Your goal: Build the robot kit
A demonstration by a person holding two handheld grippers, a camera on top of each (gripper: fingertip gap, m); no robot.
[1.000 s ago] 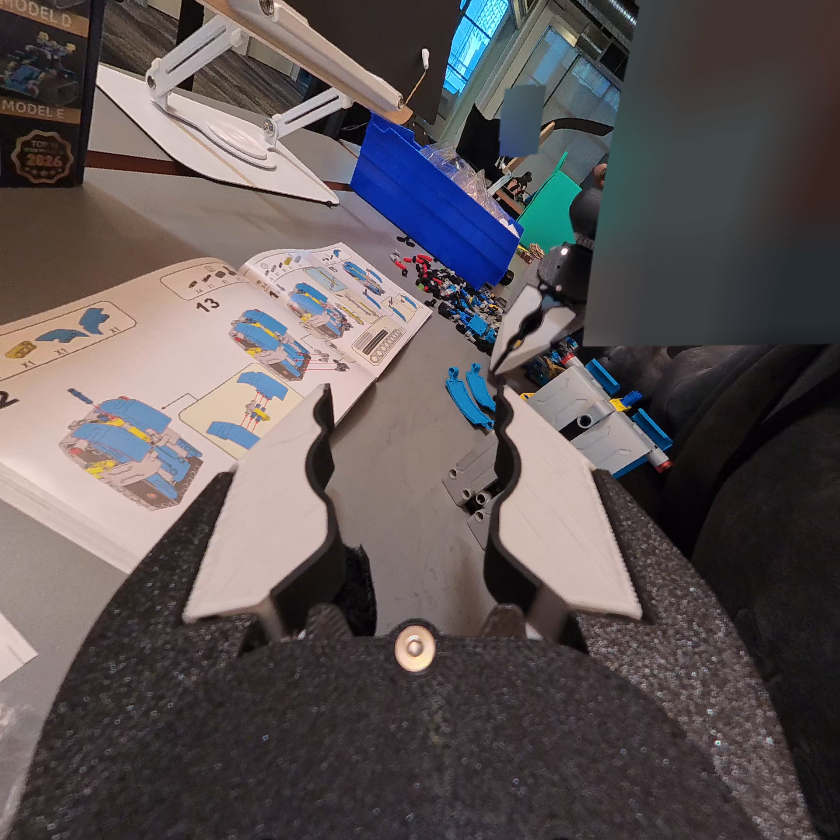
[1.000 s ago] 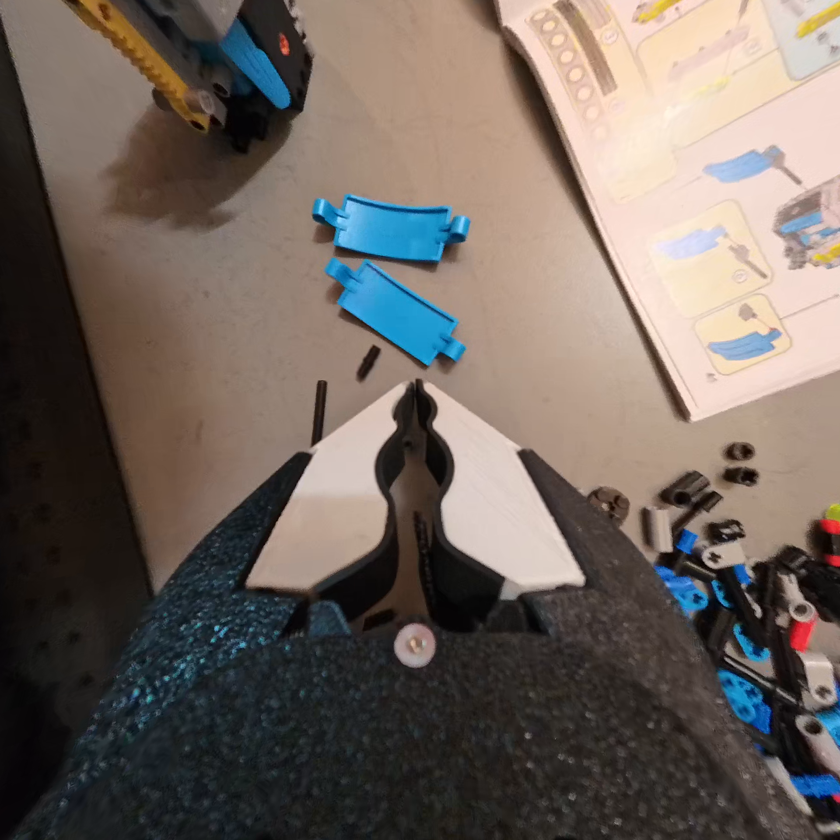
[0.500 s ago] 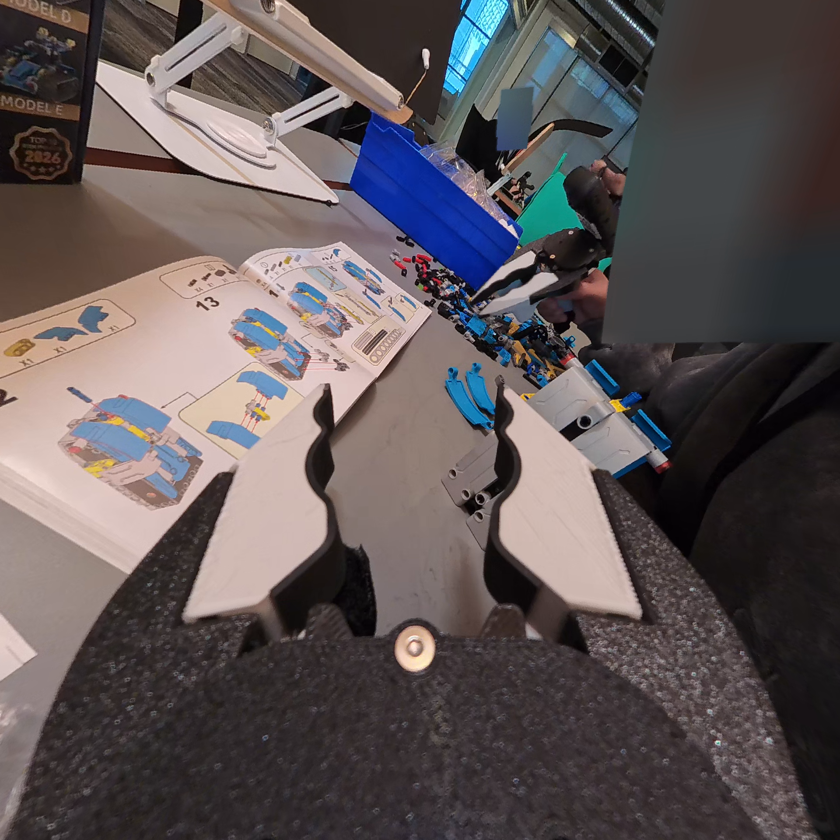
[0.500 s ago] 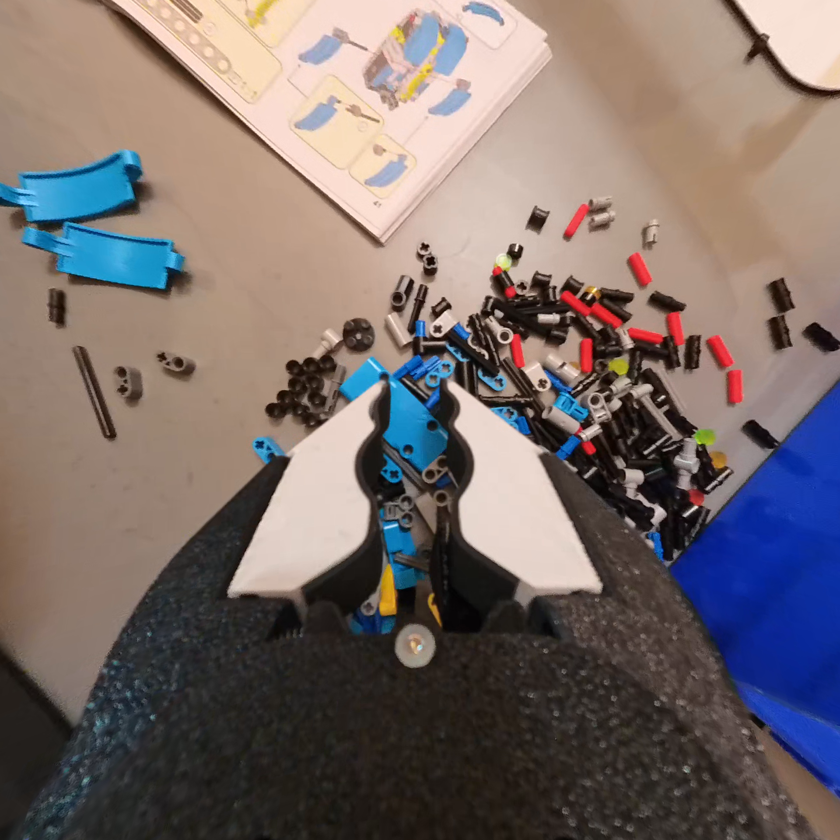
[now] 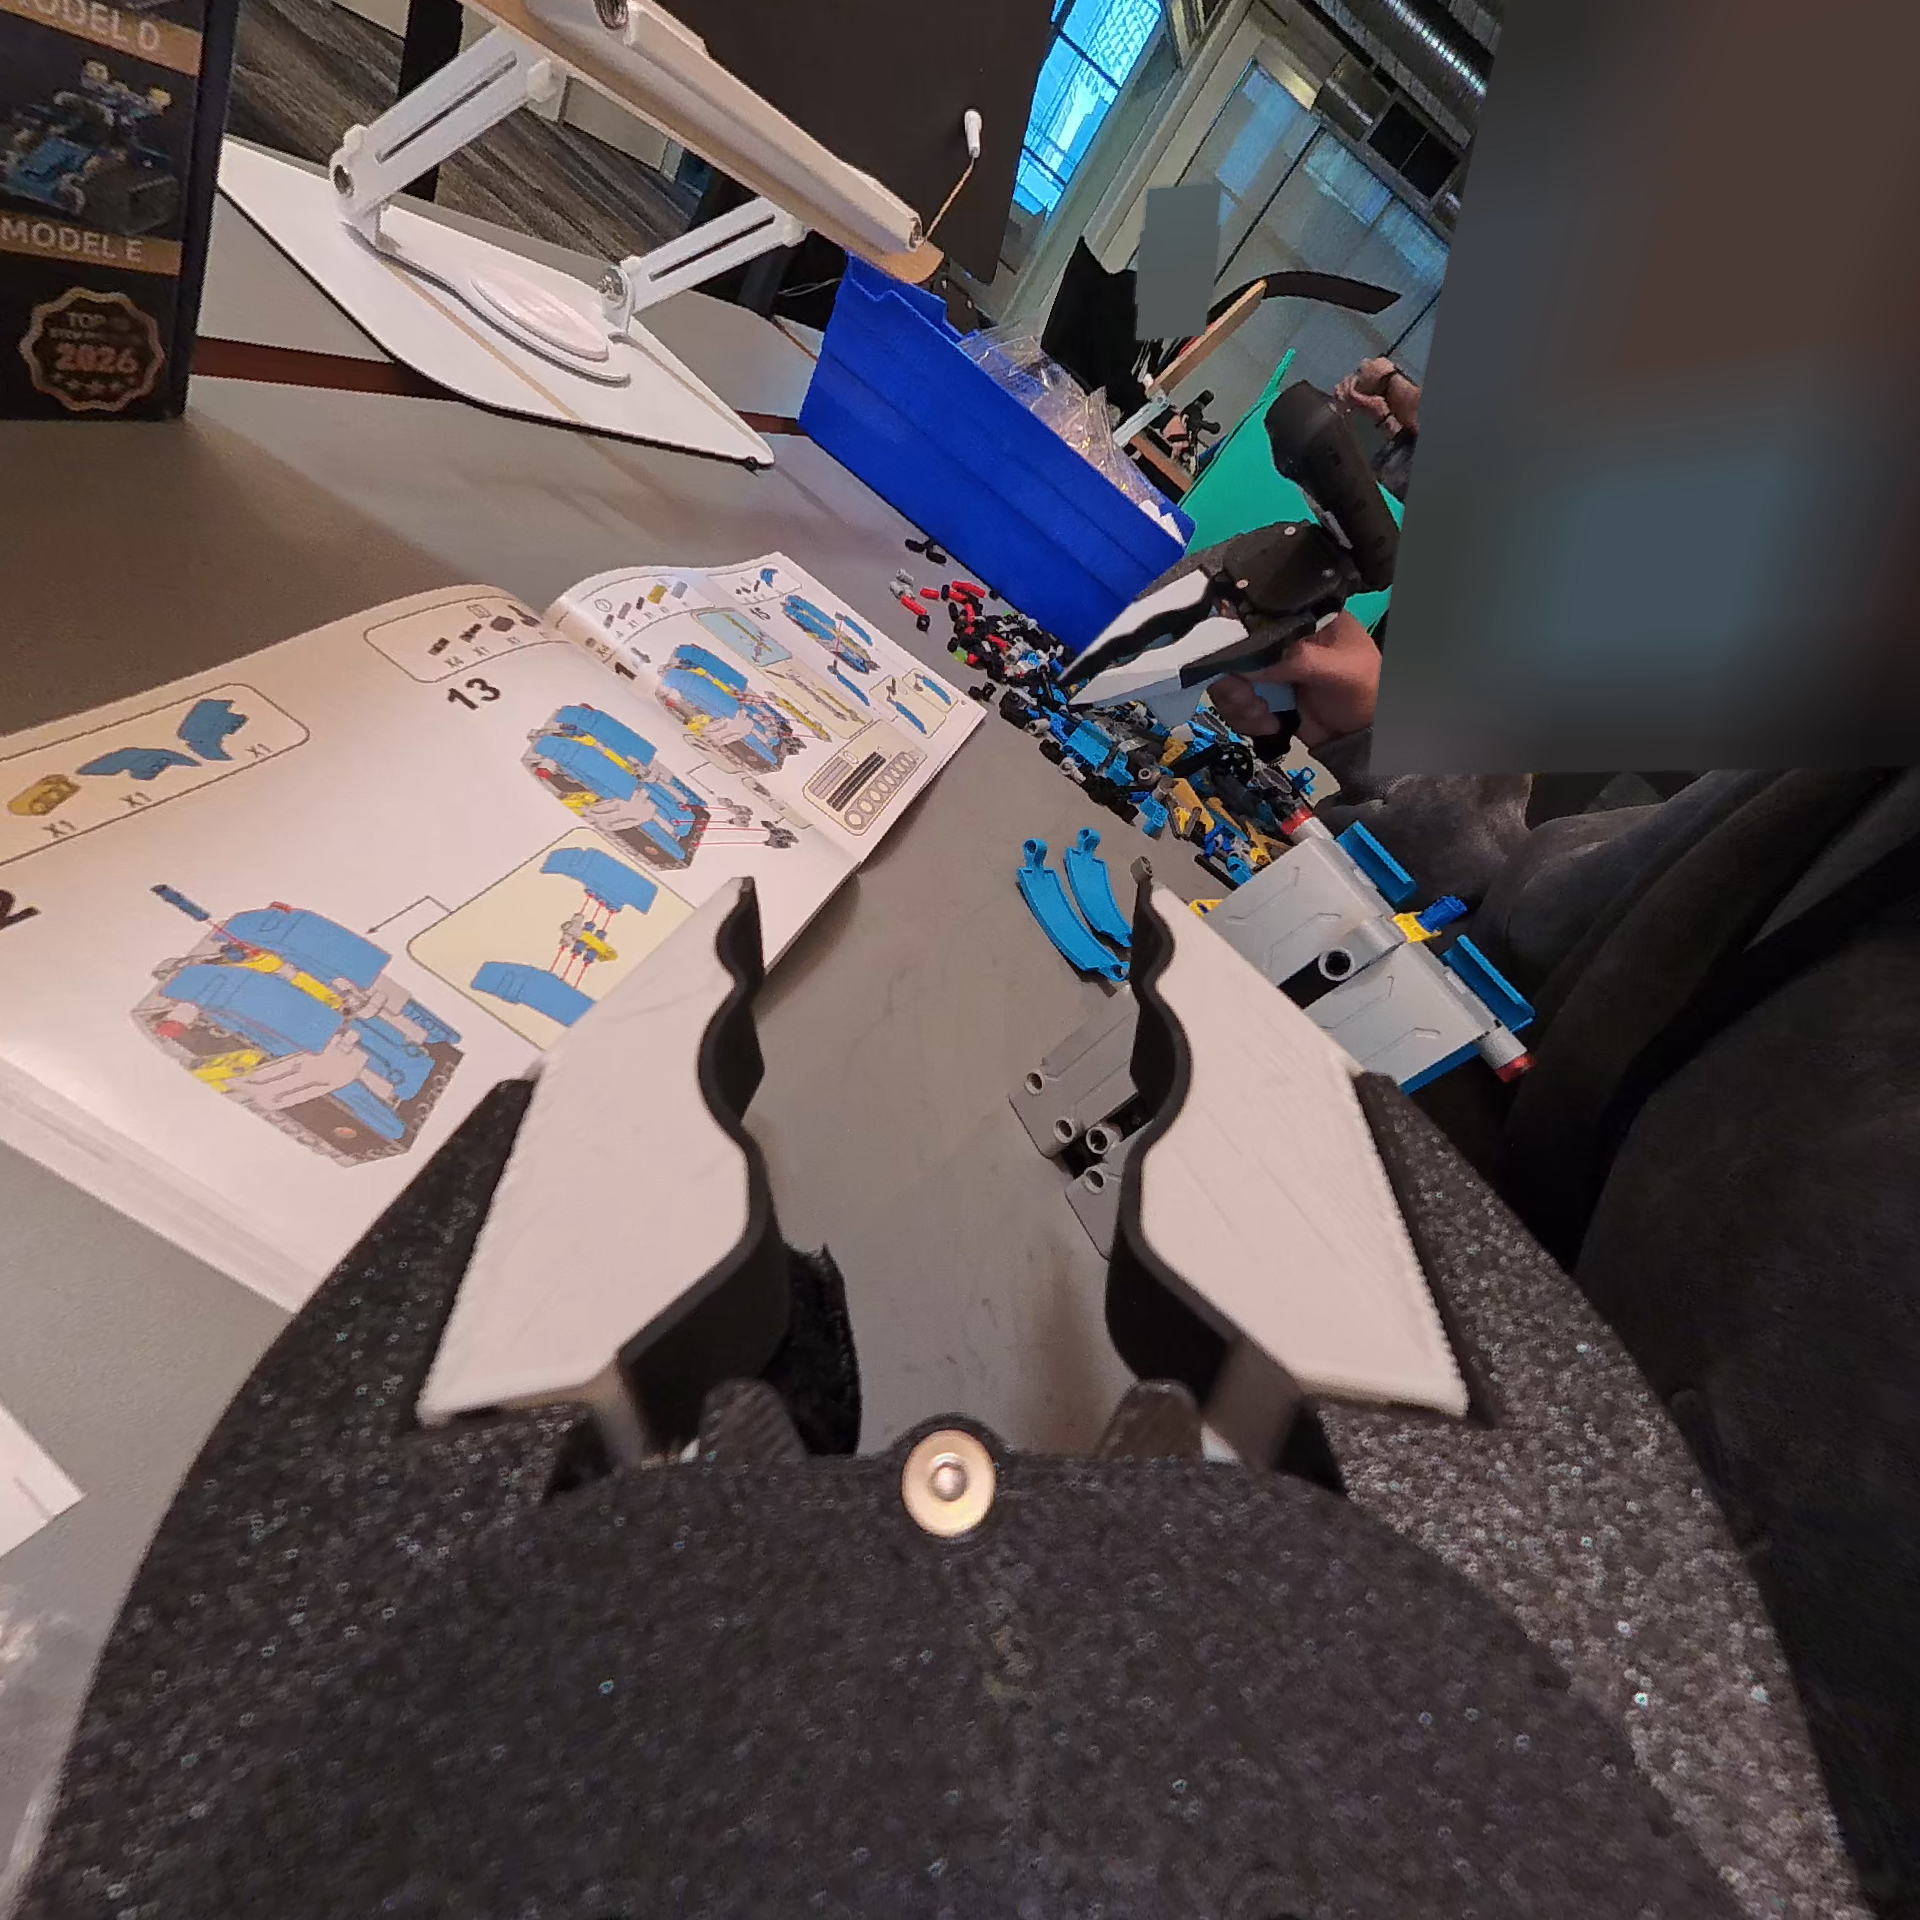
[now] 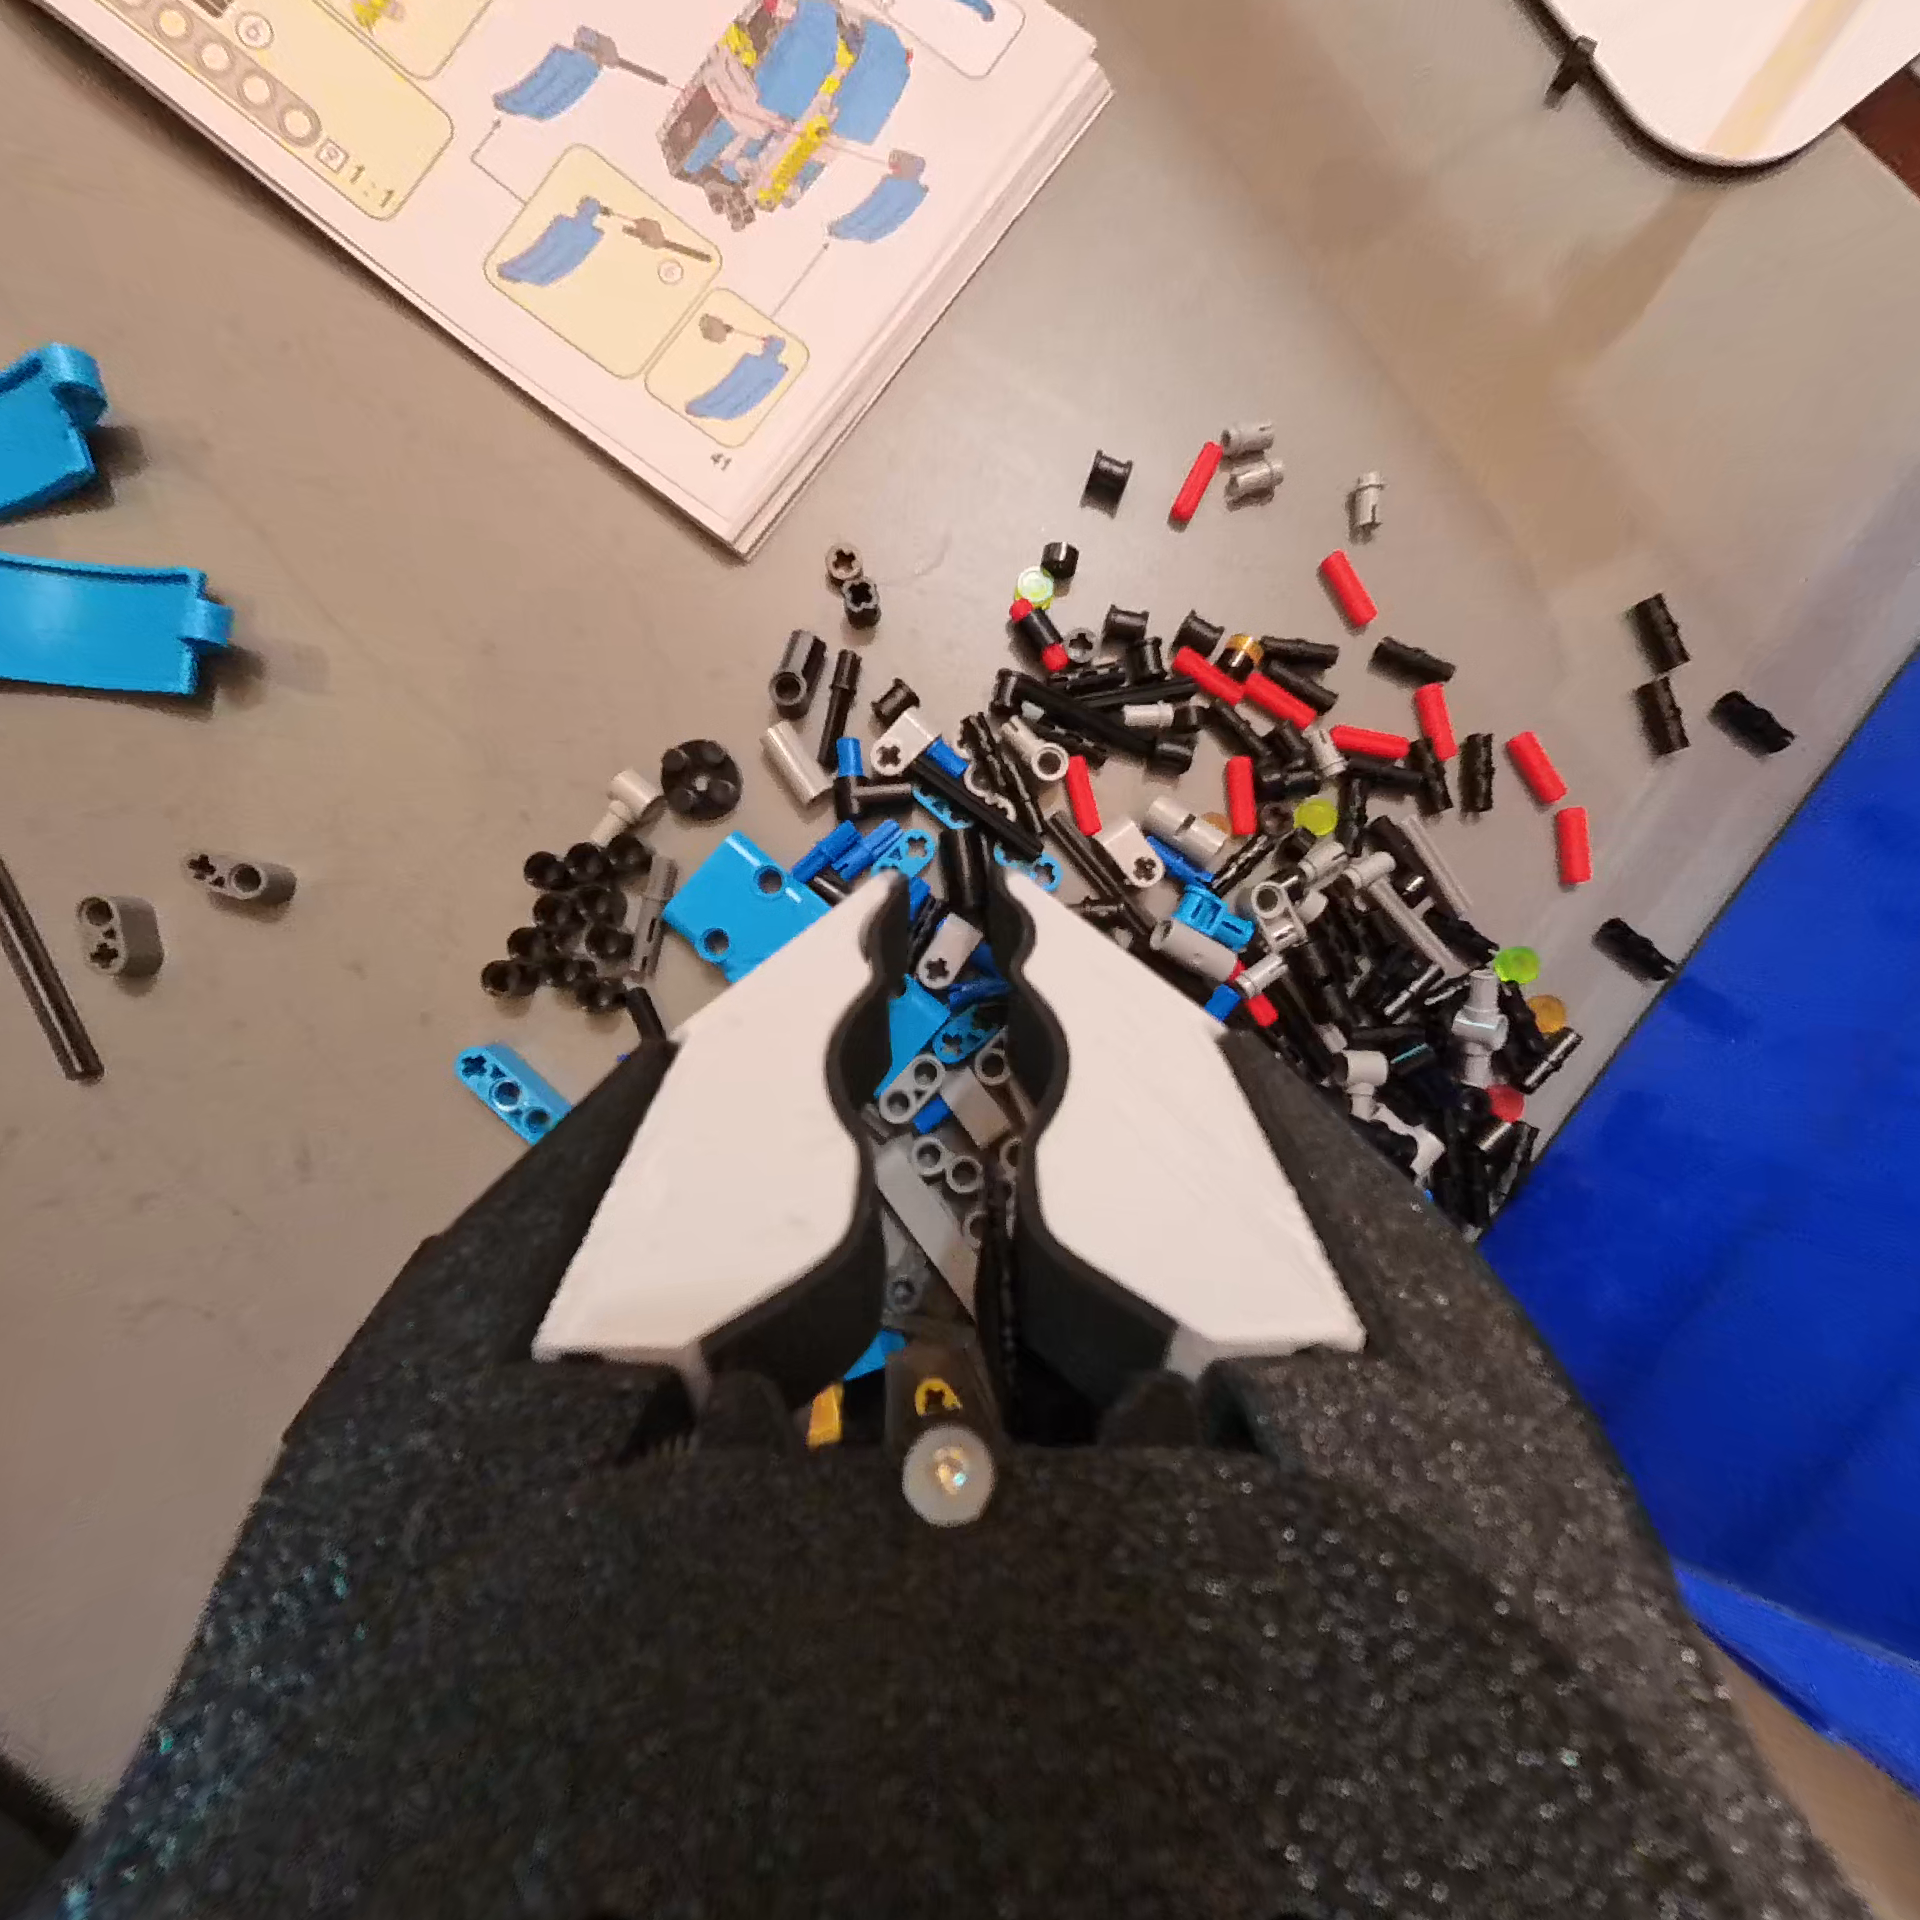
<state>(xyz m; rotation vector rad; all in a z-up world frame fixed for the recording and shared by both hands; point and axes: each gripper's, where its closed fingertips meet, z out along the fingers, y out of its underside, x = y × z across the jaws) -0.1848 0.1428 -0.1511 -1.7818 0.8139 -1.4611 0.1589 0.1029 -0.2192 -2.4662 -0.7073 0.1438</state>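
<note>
Loose building pieces [image 6: 1195, 810], mostly black, red, grey and blue pins and connectors, are lying in a heap on the grey desk [image 6: 343, 1091], hemmed in on one side by a blue bin [image 6: 1745, 1195] and on the other by an open instruction booklet [image 6: 665, 208]. The right gripper [image 6: 943, 899] is hovering over the near edge of the heap with its fingers slightly parted, grasping nothing; a small grey connector is showing in the gap below them. Bare desk is lying open to the left of the heap, up to two curved blue panels [image 6: 104, 623], a black axle [image 6: 47, 977] and two grey connectors [image 6: 120, 935].

The left gripper [image 5: 940, 899] is resting low over an open strip of desk, fingers spread wide and empty, between the booklet [image 5: 416, 831] and a grey and blue partly built model [image 5: 1361, 977] near the desk's edge. A dark printed box [image 5: 94, 208] and a white stand [image 5: 540, 270] are standing at the far side; both box and booklet are carrying print.
</note>
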